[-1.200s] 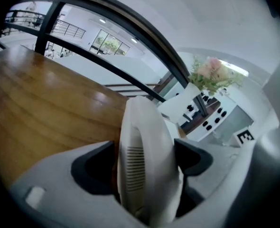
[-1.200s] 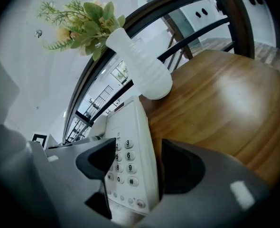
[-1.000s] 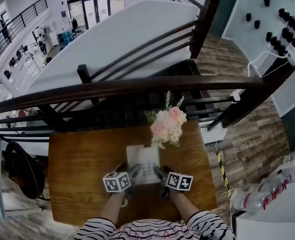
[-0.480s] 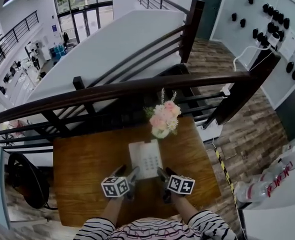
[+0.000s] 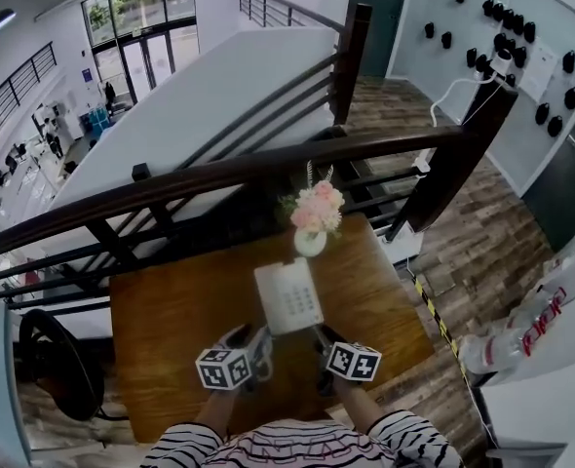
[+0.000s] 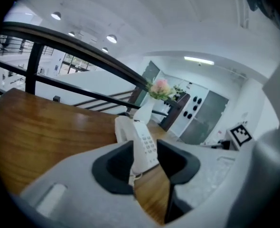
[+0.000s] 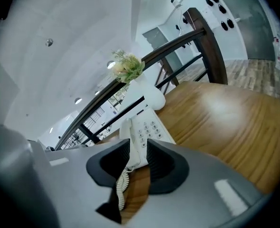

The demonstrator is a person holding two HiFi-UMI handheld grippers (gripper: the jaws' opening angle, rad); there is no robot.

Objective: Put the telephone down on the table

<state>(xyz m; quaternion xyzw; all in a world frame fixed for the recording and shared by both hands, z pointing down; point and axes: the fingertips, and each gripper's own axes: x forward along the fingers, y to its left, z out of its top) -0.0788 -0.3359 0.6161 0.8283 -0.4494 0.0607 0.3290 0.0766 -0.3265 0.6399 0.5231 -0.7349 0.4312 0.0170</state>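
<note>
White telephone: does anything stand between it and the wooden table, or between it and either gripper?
Nothing visible does. The white corded telephone lies on the brown wooden table. The white vase of pink flowers stands beyond its far end. The left gripper and right gripper hover at its near end, jaws closing on nothing.

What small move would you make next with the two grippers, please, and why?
Probably draw both back toward the person, clear of the coiled cord. The telephone appears to lie flat on the table near the vase. The left gripper and right gripper sit at its near edge, jaws closing, apparently on nothing.
</note>
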